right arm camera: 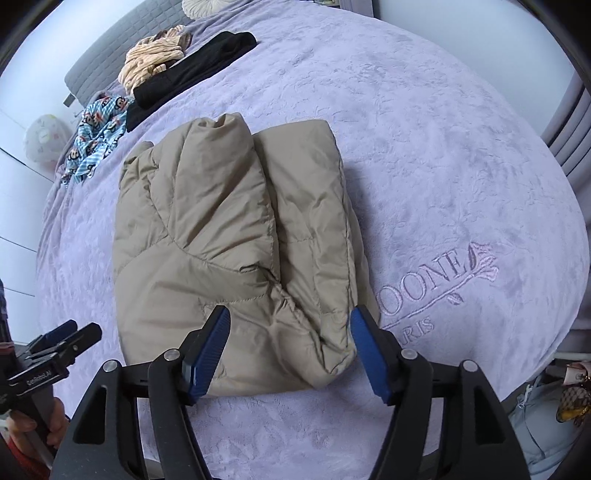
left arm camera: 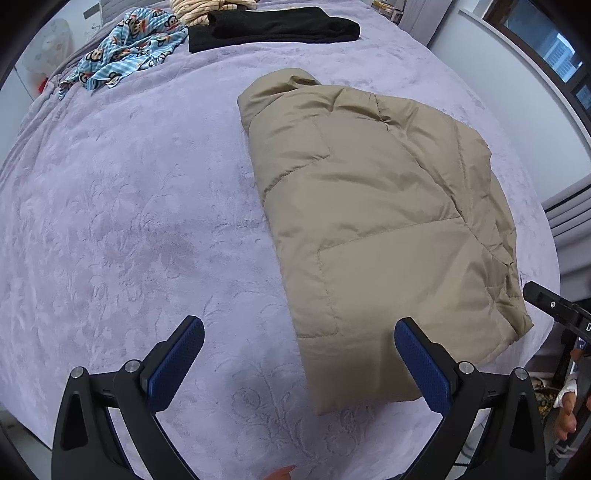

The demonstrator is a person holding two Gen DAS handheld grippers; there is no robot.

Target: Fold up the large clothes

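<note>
Now folded tan jacket (right arm camera: pixel 236 240) lies on lilac blanket (right arm camera: pixel 424 166); left gripper (left arm camera: pixel 299 365) spread wide, empty; right gripper (right arm camera: pixel 290 350) open over jacket's six-o'clock corner, pads clear.

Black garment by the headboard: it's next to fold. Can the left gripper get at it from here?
Probably yes: the left gripper is open, and bare purple blanket leads to the black garment.

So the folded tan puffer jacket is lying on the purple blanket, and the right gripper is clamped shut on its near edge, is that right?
Not quite. The folded tan puffer jacket does lie on the purple blanket, but the right gripper is open, its pads clear of the near edge. The right wrist view shows it.
</note>
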